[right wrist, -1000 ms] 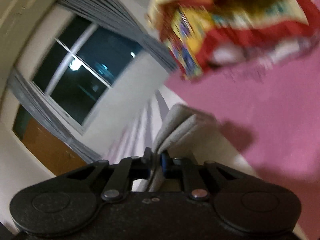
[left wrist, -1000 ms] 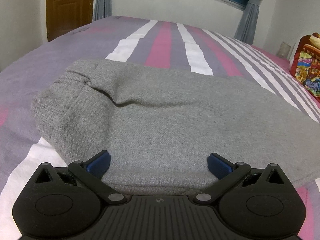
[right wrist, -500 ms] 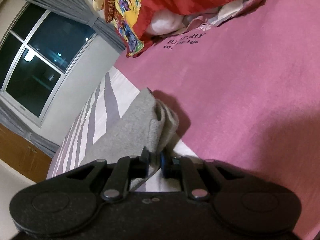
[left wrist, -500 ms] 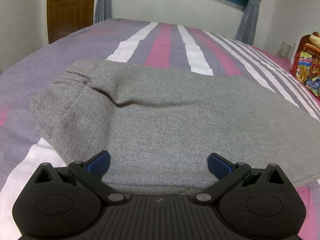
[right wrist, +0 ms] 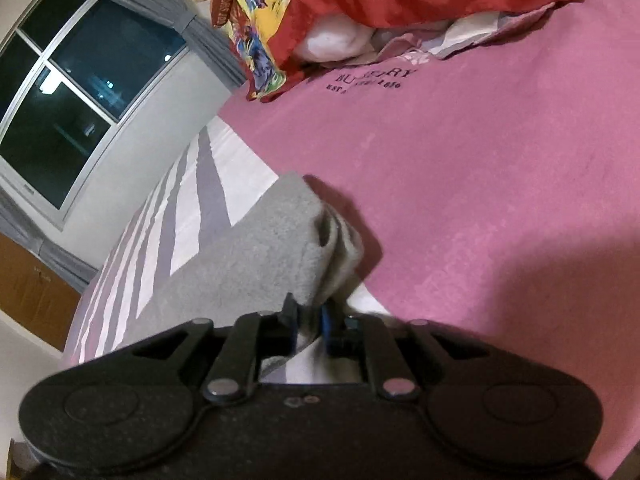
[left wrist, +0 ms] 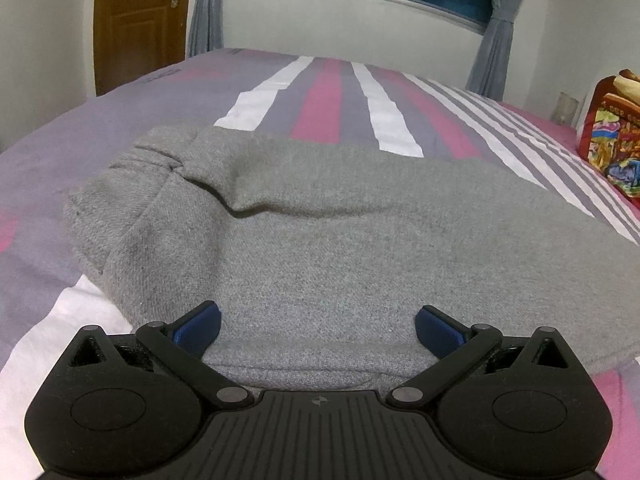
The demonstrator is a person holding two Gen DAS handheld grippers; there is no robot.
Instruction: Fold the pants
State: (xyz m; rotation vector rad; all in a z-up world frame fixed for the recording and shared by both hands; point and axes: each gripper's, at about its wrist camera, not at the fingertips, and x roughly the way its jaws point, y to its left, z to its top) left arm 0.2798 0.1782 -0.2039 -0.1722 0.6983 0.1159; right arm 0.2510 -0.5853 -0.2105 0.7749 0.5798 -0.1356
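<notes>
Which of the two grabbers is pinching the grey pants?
The right gripper: its jaws are shut on a bunched edge of the grey pants. The left gripper hangs wide open over the pants, pinching nothing.

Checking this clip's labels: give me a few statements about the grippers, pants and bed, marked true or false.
1. The right gripper is shut on the grey pants. True.
2. The left gripper is clamped on the pants. False: its fingers stand wide apart over the fabric.
3. The pants lie on a striped bedspread. True.
4. The pants are blue denim. False: they are grey.
</notes>
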